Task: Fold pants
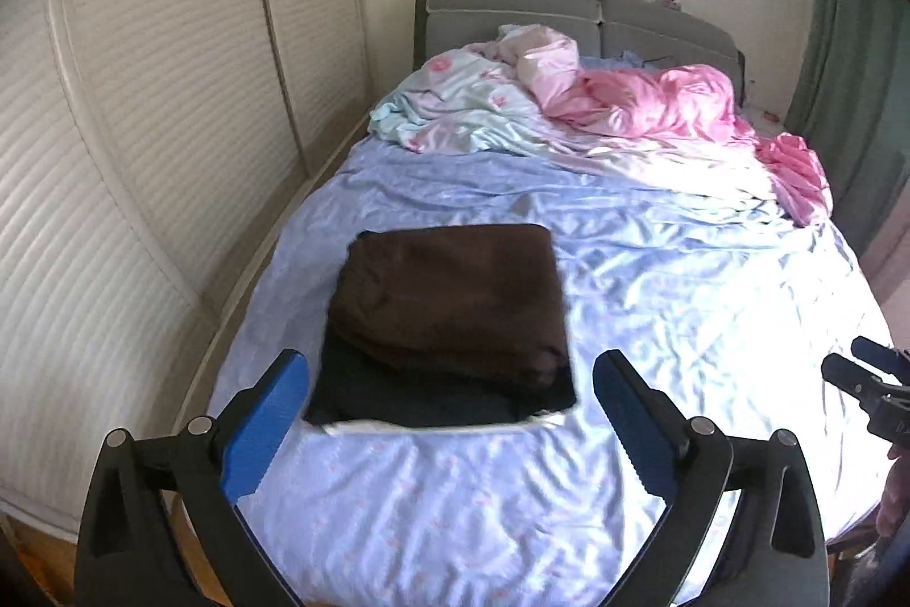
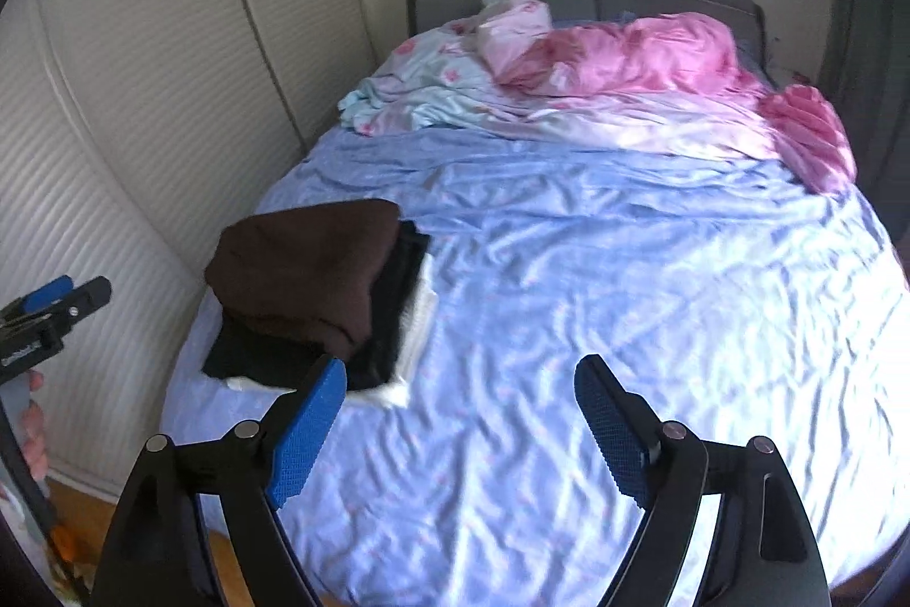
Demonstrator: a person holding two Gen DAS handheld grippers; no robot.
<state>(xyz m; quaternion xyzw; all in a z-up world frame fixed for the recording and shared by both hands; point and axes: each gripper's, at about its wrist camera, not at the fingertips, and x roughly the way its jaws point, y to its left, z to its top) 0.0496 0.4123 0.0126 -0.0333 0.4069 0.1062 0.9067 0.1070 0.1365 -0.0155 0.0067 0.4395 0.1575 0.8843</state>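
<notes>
From my left wrist camera, my left gripper (image 1: 449, 413) hangs with fingers spread wide and empty above the folded brown pants (image 1: 455, 300), stacked on dark clothes near the bed's (image 1: 682, 322) left edge. From my right camera, my right gripper (image 2: 460, 419) is likewise wide apart, empty over bare sheet, pants (image 2: 307, 271) at its left.

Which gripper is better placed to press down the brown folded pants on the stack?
Left. The left gripper has open jaws lined up on the brown folded pants. The right gripper, also open, faces bare blue sheet, with the stack off to its left.
</notes>
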